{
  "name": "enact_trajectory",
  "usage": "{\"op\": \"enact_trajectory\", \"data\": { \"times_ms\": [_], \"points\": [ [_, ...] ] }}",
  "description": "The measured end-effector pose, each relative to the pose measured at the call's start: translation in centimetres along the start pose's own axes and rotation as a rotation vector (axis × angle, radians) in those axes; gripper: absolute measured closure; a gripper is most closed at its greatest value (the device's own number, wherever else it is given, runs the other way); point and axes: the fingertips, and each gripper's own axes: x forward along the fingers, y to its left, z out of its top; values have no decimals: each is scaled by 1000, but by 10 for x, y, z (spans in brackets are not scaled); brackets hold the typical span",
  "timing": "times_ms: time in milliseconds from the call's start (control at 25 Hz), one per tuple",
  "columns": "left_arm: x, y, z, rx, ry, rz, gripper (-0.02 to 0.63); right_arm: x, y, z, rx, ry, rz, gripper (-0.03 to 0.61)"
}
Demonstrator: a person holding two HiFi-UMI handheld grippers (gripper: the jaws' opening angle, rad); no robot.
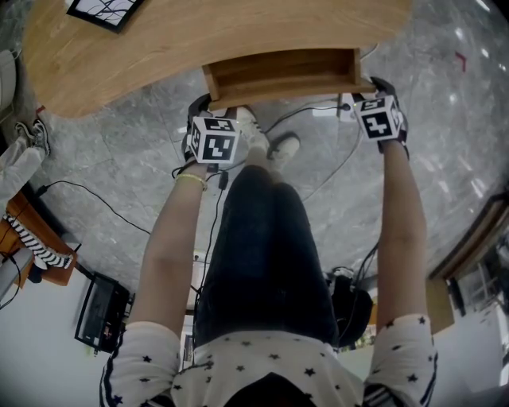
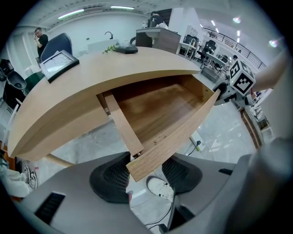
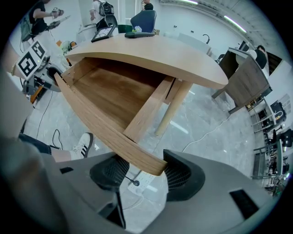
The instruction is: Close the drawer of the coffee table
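The oval wooden coffee table [image 1: 159, 40] has its drawer [image 1: 278, 75] pulled out toward me, and the drawer is empty inside. My left gripper [image 1: 208, 107] points down at the left end of the drawer front [image 2: 183, 132]. That corner sits between its pads [image 2: 112, 180], and the gripper [image 2: 146, 176] is shut on it. My right gripper [image 1: 372, 89] holds the other end of the drawer front [image 3: 91, 119] the same way, with the board's end wedged between its pads [image 3: 183, 176]. The other gripper's marker cube shows at the far end of the drawer in each gripper view.
A framed picture [image 1: 103, 9] lies on the tabletop. A white power strip [image 1: 338, 110] and cables lie on the marble floor under the drawer, near my shoes [image 1: 282, 147]. A table leg [image 3: 171, 107] stands right of the drawer. A black box [image 1: 102, 312] sits on the floor behind me.
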Motion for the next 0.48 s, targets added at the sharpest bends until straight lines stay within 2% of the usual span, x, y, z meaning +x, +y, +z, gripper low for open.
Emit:
{"op": "enact_trajectory", "data": {
  "times_ms": [480],
  "points": [
    [1, 7, 14, -1, -18, 9, 391, 0, -12, 13, -8, -2, -11, 336]
  ]
}}
